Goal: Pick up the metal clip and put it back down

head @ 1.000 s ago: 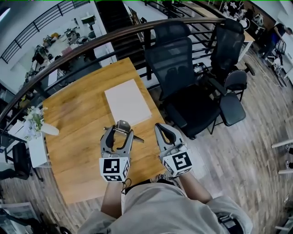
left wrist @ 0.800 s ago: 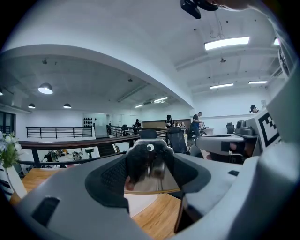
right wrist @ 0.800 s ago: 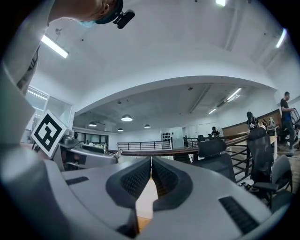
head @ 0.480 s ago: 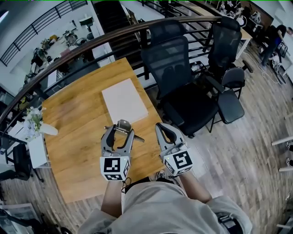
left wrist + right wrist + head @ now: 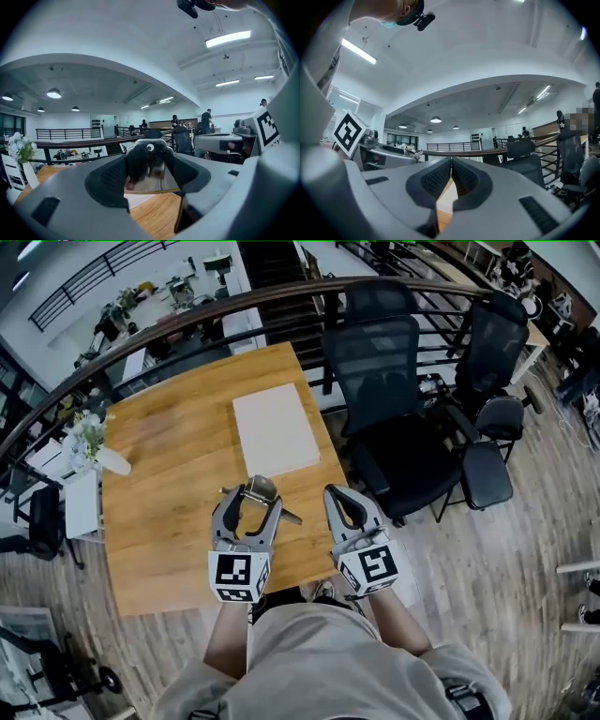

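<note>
The left gripper [image 5: 250,506] is clenched on the metal clip [image 5: 149,165]. In the left gripper view the clip sits between the two jaws, which stand wide apart around it with their dark pads against its sides. The clip shows a dark upper body with a small round rivet and a shiny metal part below. From the head view the clip sticks out past the jaw tips, with a thin metal arm pointing off toward the person's right.

The gripper is held level, looking out across the room. The clip appears lifted clear of the wooden worktop [image 5: 169,493], though the exact gap cannot be told. It hangs over the near part of the worktop, close to the person.

The right gripper [image 5: 451,174] is closed on nothing: its two ribbed pads meet along a thin seam. It is held just beside the left gripper, over the worktop's near right corner, and the two do not touch.

A white rectangular board [image 5: 275,430] lies flat on the worktop beyond the clip, apart from it. A vase of flowers [image 5: 89,439] is at the far left edge. Black office chairs [image 5: 380,371] stand to the right of the worktop, near a curved railing [image 5: 187,329].
</note>
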Tool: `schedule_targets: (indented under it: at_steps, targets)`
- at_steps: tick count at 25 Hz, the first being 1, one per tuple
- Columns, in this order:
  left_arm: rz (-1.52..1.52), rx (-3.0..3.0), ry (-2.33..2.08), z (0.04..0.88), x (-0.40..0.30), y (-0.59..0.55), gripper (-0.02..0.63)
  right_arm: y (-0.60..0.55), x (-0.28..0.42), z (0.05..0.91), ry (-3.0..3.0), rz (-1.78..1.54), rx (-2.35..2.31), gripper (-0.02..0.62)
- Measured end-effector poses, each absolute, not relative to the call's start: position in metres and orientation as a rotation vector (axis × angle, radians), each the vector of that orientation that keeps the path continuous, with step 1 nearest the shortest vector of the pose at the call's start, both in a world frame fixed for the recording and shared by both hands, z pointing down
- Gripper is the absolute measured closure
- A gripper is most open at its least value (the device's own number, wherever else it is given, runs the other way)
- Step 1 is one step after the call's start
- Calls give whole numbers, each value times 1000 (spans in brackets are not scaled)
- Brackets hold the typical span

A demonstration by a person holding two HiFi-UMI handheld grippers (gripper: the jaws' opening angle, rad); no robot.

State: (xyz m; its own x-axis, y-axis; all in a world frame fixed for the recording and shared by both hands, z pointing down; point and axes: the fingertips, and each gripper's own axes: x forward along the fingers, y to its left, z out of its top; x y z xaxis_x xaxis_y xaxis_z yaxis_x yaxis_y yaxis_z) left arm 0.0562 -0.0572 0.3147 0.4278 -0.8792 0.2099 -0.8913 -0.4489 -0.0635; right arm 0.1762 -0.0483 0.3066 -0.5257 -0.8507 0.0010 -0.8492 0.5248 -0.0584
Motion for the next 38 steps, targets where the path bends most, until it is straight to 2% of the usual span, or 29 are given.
schedule_targets:
  at_steps: [21, 38]
  targets:
    - [328, 2282, -1964, 325, -41, 17, 304, -12, 66, 317, 2941, -141, -1035, 568]
    - [298, 2106, -2090, 335, -192, 55, 304, 11, -99, 326, 3071, -153, -774, 568]
